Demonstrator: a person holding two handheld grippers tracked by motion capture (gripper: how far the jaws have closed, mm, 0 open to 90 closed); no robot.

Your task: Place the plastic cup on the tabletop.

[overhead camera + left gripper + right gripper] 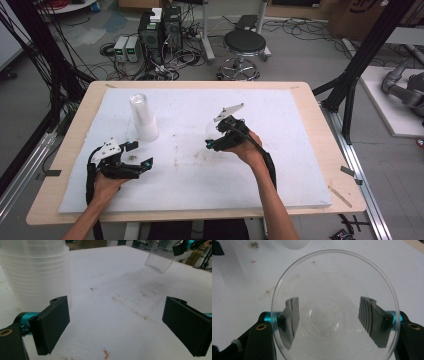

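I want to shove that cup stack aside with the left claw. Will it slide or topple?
The cup stack is tall, narrow and thin clear plastic, so probably light and apt to tip if pushed high. Pushed near its base, it would more likely slide on the white board.

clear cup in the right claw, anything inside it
Nothing visible inside the clear cup: looking down its mouth in the right gripper view, the ringed bottom shows bare apart from a few dark specks. The right claw grips its outside, the jaws showing through the wall.
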